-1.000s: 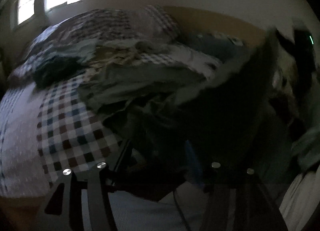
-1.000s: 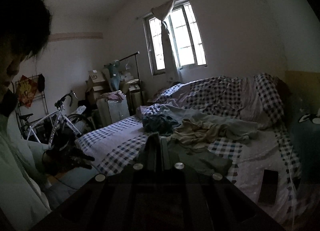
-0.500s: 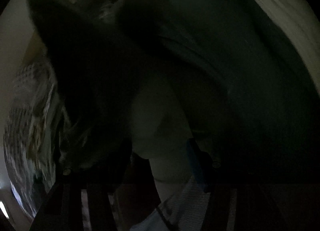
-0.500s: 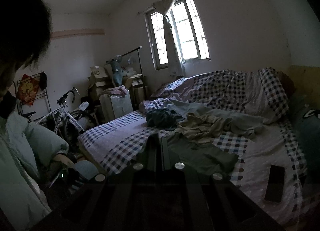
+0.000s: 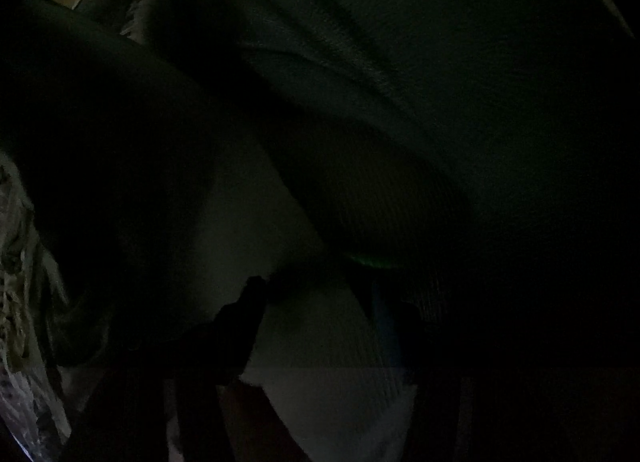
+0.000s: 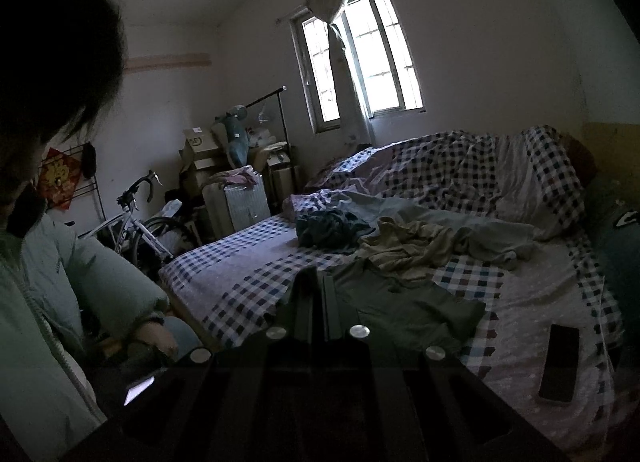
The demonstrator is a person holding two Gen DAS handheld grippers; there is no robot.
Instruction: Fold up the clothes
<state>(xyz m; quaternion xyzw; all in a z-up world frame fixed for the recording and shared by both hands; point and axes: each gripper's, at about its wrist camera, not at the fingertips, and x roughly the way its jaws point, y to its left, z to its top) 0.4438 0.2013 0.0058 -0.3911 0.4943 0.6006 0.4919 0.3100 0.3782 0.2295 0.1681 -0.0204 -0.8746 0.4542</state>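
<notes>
In the right wrist view several loose garments lie on the checked bed (image 6: 248,262): a dark green garment (image 6: 408,310) spread flat nearest me, a beige one (image 6: 408,246), a dark blue one (image 6: 332,226) and a pale blue one (image 6: 480,230) behind it. My right gripper (image 6: 320,282) is shut with nothing in it and hovers over the green garment's near edge. The left wrist view is almost black. It faces the person's pale green jacket (image 5: 400,62) at close range. My left gripper (image 5: 316,294) shows as two dim fingers standing apart, with nothing seen between them.
A dark phone (image 6: 560,362) lies on the bed at the right. The person (image 6: 48,282) stands left of the bed, one hand (image 6: 156,338) low by its corner. A bicycle (image 6: 136,222), a suitcase (image 6: 240,206) and boxes crowd the far wall under the window (image 6: 360,62).
The left gripper swung away from the clothes pile on the bed and now faces the person's jacket, so its view went dark. The right gripper stayed shut and barely moved.
</notes>
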